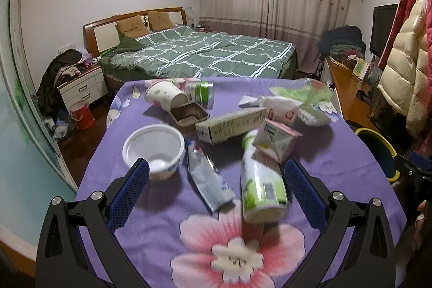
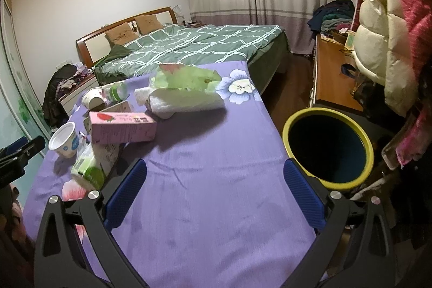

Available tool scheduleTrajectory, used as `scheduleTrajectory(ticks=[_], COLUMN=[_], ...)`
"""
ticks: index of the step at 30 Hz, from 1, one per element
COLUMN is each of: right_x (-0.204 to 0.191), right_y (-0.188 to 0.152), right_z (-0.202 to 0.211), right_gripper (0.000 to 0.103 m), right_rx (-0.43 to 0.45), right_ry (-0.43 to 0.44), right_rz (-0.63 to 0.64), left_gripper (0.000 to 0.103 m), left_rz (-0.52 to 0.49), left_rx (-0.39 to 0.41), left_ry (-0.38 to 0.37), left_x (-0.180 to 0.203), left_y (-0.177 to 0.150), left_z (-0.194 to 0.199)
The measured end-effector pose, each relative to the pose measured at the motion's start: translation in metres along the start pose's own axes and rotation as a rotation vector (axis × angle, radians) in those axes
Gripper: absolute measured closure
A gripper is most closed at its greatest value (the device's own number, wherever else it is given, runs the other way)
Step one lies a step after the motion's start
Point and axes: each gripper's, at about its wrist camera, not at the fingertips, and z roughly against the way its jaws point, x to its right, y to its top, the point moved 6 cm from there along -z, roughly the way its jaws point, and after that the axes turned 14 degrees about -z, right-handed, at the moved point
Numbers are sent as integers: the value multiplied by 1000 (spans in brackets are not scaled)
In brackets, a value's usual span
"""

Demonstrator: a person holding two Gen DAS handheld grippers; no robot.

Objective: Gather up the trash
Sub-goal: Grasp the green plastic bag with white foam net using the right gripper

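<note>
Trash lies scattered on a purple flowered tablecloth [image 1: 337, 166]. In the left wrist view my left gripper [image 1: 216, 169] is open above a flat grey pouch [image 1: 208, 180] and a green-and-white bottle [image 1: 260, 188] lying on its side. A white tub [image 1: 154, 150] sits by the left finger. Behind are a long carton [image 1: 232, 124], a pink carton [image 1: 278, 142], a brown tray [image 1: 189, 115] and a paper cup [image 1: 164, 95]. My right gripper [image 2: 214, 170] is open over bare cloth [image 2: 216, 193], left of a yellow-rimmed bin [image 2: 328, 146]. The pink carton [image 2: 122, 127] lies to its upper left.
A white towel with a green plastic bag [image 2: 186, 91] lies at the table's far side. A bed [image 1: 202, 53] stands behind the table, a wooden desk [image 2: 332, 77] and hanging coats [image 2: 383, 39] to the right. A red bucket [image 1: 81, 114] is on the floor at left.
</note>
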Motion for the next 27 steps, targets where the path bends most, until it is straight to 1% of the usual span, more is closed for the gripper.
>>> scheduleTrajectory(ticks=[9, 13, 16, 18, 24, 27], right_x=[-21, -36, -56, -71, -100, -99], right_y=[45, 69, 83, 91, 98, 98], right_z=[-45, -70, -88, -101, -137, -161], right_gripper=[6, 8, 12, 13, 14, 22], right_rx=[34, 25, 15, 12, -11, -57], right_ry=[-2, 43, 84, 100, 96, 90], right_rz=[29, 28, 52, 83, 185, 208], left_gripper=[4, 4, 4, 4, 4, 4], left_rz=[-24, -23, -18, -12, -15, -16], left_rx=[15, 26, 25, 23, 14, 19], left_ry=[-14, -21, -20, -20, -26, -29], left_x=[-4, -6, -10, -11, -13, -14], left_y=[38, 55, 62, 63, 68, 69], left_z=[-41, -58, -69, -73, -87, -89])
